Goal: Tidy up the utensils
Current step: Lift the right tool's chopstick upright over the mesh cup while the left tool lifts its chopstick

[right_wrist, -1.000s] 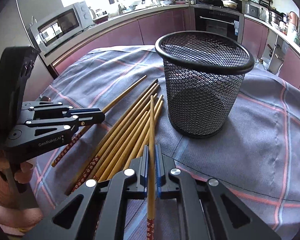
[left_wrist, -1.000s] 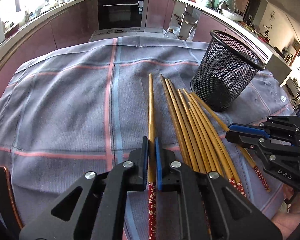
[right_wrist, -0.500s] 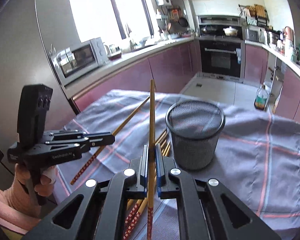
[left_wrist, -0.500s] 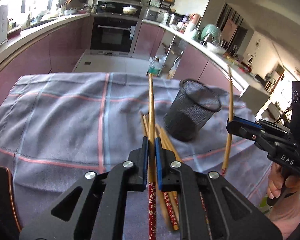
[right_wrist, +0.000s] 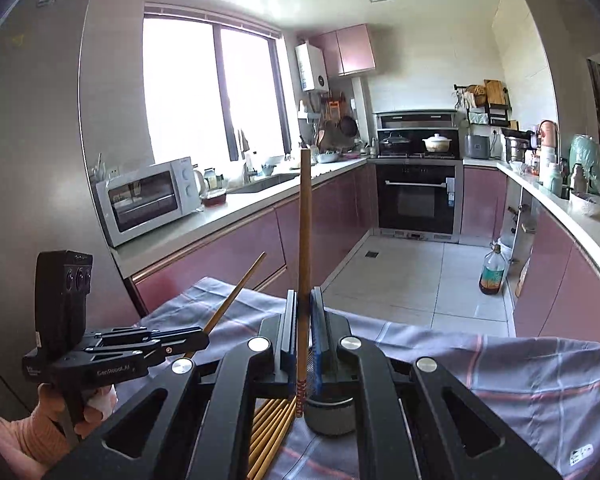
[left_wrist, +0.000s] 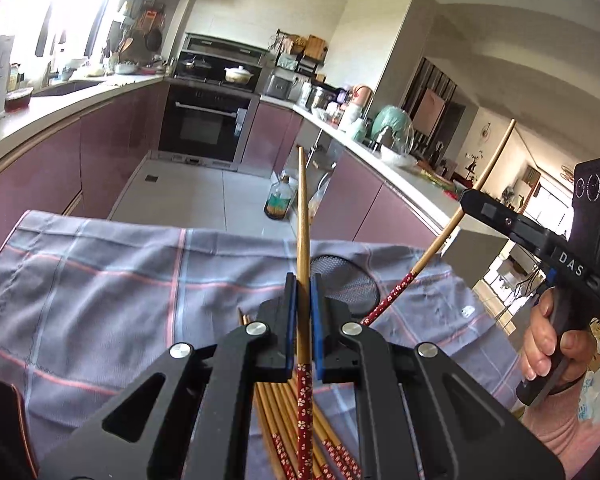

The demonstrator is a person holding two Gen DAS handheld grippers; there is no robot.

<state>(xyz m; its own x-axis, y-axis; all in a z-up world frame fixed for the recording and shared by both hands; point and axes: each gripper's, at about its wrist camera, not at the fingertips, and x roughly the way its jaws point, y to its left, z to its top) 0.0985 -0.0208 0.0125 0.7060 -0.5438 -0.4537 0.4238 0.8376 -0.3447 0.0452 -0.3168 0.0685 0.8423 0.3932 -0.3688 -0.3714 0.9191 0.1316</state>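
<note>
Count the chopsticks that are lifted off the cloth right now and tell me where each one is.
2. One chopstick is clamped in the left gripper; the other chopstick is clamped in the right gripper. The rest lie bundled on the cloth, partly hidden.

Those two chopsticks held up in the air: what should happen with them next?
Probably tip one chopstick downward over the mesh cup. Each gripper, left and right, clamps one above the cloth, and more chopsticks wait below.
</note>
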